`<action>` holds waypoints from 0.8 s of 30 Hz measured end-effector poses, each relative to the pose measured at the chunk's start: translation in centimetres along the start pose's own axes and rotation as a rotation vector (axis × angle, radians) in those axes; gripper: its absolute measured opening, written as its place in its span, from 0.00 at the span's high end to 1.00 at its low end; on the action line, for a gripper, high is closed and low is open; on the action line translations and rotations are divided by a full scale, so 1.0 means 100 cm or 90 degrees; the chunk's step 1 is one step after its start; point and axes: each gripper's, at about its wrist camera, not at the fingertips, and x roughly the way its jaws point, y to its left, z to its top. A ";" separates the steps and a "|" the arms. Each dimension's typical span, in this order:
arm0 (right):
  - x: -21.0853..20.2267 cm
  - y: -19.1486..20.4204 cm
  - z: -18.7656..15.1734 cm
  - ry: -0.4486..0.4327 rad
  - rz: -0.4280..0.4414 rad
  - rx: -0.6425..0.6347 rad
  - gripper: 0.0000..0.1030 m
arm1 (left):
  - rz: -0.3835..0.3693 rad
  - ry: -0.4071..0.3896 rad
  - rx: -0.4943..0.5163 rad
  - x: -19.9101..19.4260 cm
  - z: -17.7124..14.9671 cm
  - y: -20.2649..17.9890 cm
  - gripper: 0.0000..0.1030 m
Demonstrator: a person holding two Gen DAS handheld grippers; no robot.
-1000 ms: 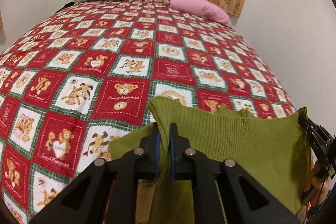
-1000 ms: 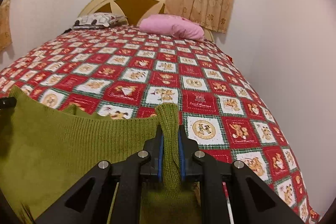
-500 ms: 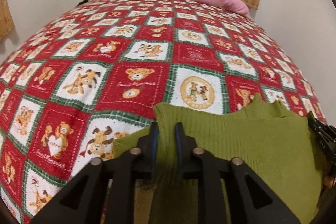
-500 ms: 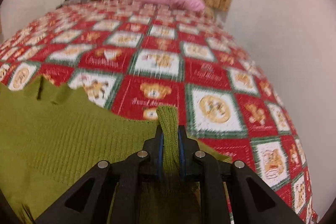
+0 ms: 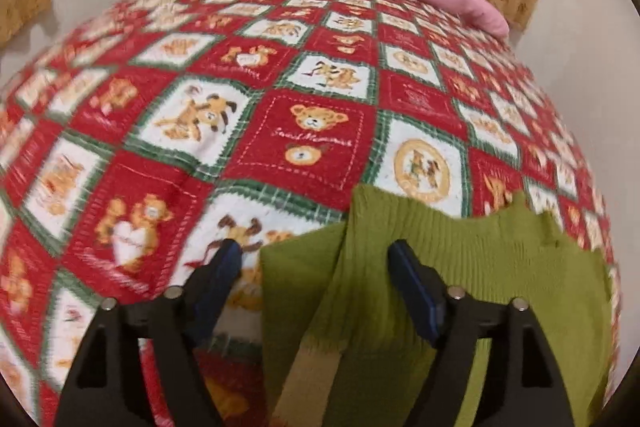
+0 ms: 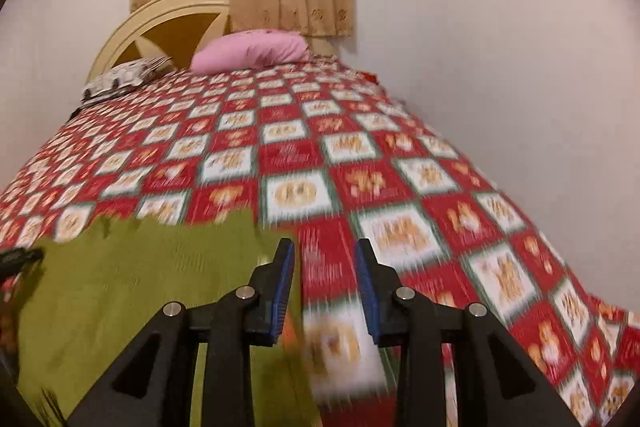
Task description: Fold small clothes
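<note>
My left fingers (image 5: 316, 267) and right fingers (image 6: 324, 267), just opening, release the green sweater (image 5: 460, 267) onto the bed (image 5: 312, 131); next, regrip an edge to fold.

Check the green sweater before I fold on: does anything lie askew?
Yes. The green sweater is not flat: its ribbed left corner stands up in a ridge, and a tan patch shows below.

Only readable bit is stitched script on a red teddy-bear square (image 5: 310, 143) of the quilt (image 5: 120, 131), looks like "Sweet Memories". Everything else is too blurry.
</note>
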 end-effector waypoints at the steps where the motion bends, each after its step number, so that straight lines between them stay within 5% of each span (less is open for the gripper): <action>1: -0.009 -0.003 -0.009 0.006 0.006 -0.003 0.69 | 0.014 -0.013 0.024 -0.012 -0.004 -0.004 0.30; 11: -0.035 0.028 -0.063 0.042 0.063 -0.055 0.69 | -0.015 -0.062 0.163 -0.107 -0.096 -0.043 0.28; 24: -0.015 0.043 -0.096 0.116 0.065 -0.074 0.69 | 0.053 -0.064 0.192 -0.095 -0.153 -0.074 0.27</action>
